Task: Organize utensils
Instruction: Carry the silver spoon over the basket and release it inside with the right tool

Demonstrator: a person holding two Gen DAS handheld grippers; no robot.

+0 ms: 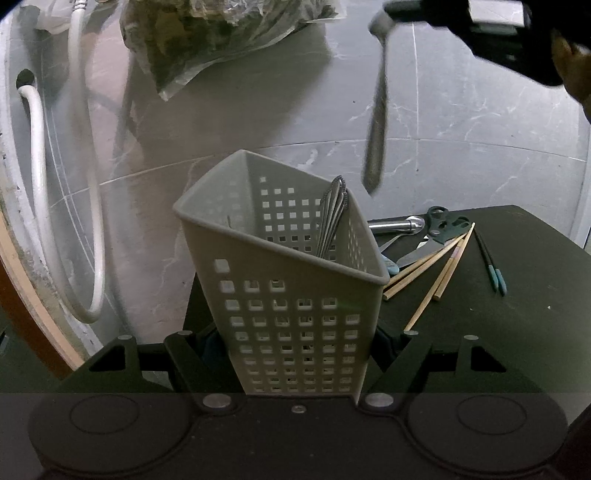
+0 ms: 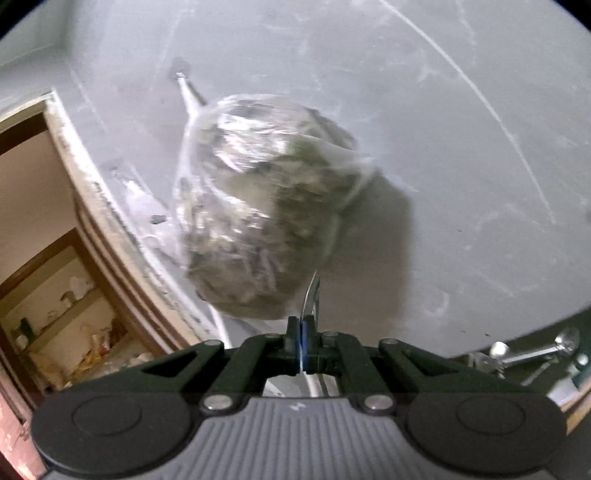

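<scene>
A white perforated utensil basket (image 1: 291, 314) stands tilted on the black table (image 1: 517, 314), with my left gripper (image 1: 295, 354) shut on its lower part, one finger on each side. Several metal handles (image 1: 332, 214) lean inside it. Up at the right, my right gripper (image 1: 384, 18) is shut on a metal utensil (image 1: 376, 147) that hangs handle-down above and to the right of the basket. In the right wrist view the gripper (image 2: 301, 332) has its pads together, and the thin metal end (image 2: 313, 295) pokes out past them.
On the table behind the basket lie scissors (image 1: 439, 225), wooden chopsticks (image 1: 436, 266), dark chopsticks with teal tips (image 1: 491, 262) and a steel tool (image 1: 399, 225). A filled plastic bag (image 2: 266, 221) hangs on the marble wall. A white hose (image 1: 40, 184) loops at the left.
</scene>
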